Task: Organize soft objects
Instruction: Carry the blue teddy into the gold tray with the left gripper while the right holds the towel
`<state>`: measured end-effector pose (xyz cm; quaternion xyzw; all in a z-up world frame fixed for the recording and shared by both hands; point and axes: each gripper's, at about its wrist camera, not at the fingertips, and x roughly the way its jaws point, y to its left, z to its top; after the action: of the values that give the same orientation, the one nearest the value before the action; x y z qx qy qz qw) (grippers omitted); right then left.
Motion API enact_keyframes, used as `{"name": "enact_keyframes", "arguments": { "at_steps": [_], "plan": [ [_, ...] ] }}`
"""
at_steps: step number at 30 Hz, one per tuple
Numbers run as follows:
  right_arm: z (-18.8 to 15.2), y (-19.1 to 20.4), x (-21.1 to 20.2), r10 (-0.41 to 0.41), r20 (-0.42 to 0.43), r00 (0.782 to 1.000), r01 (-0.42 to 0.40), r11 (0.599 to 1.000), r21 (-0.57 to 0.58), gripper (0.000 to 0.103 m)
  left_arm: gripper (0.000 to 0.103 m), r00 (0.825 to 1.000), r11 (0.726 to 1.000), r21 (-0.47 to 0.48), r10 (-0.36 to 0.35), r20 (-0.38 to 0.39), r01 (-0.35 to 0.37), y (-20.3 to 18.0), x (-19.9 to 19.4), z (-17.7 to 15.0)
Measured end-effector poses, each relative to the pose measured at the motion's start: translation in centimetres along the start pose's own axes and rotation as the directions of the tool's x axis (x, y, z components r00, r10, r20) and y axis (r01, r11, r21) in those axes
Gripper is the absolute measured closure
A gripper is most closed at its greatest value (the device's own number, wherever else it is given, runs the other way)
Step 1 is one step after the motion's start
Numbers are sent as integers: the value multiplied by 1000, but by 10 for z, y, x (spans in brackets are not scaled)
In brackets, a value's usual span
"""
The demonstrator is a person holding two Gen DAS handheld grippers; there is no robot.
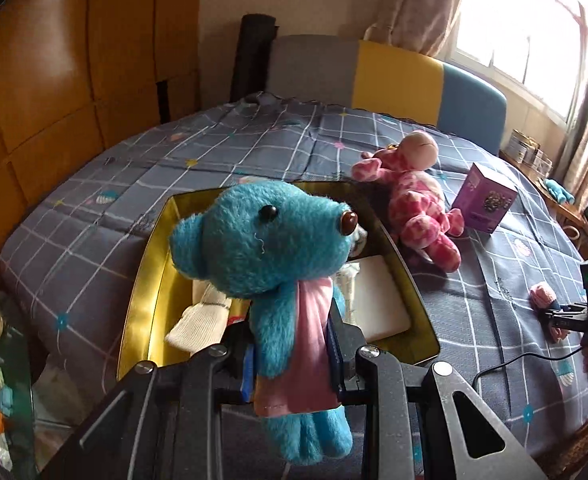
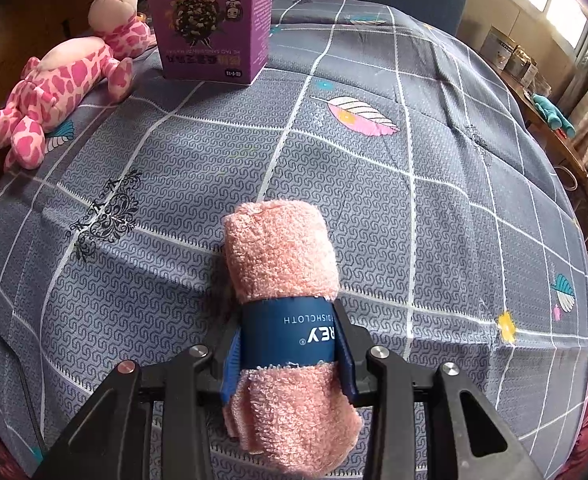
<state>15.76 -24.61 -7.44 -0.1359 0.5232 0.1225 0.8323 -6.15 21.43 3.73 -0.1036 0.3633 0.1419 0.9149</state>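
Now, blue bear (image 1: 269,248): clamped at its body by the left hand-held gripper (image 1: 289,354), held above the gold box (image 1: 141,288).
Pink rolled cloth (image 2: 283,292): gripped across its blue band by the right hand-held gripper (image 2: 289,354), lying on the bed (image 2: 414,200).
Gold box contents: white sock (image 1: 199,320), white pad (image 1: 378,296).
Farther off: pink spotted giraffe (image 1: 418,204) just beside a purple carton (image 1: 484,200).
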Motion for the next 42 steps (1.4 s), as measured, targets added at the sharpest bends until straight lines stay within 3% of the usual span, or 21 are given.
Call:
{"name": "enact_keyframes", "arguments": {
  "at_steps": [7, 12, 19, 24, 32, 39, 42],
  "plan": [
    [0, 4, -1, -10, 2, 1000, 10, 1000, -12, 65, 75, 999, 984, -178, -31, -39, 23, 56, 1, -9],
    [0, 6, -2, -12, 3, 1000, 13, 1000, -22, 66, 75, 998, 970, -238, -50, -39, 39, 72, 3, -11],
    [-2, 10, -5, -32, 7, 999, 32, 998, -45, 66, 75, 1000, 990, -141, -24, -21, 20, 47, 15, 12],
    [-3, 12, -6, -44, 10, 999, 45, 997, -60, 66, 75, 999, 992, -121, -46, 4, 46, 37, 19, 33],
    [-3, 13, -7, -50, 11, 999, 50, 996, -69, 66, 75, 991, 992, -119, -48, -121, 33, 26, 67, 25],
    [-3, 12, -6, -49, 11, 999, 49, 996, -70, 66, 75, 998, 995, -101, -26, -48, 21, 21, 57, 39],
    [-2, 12, -6, -50, 11, 999, 51, 996, -73, 66, 75, 991, 995, -95, -21, -130, 8, 23, 82, 36]
  ]
}}
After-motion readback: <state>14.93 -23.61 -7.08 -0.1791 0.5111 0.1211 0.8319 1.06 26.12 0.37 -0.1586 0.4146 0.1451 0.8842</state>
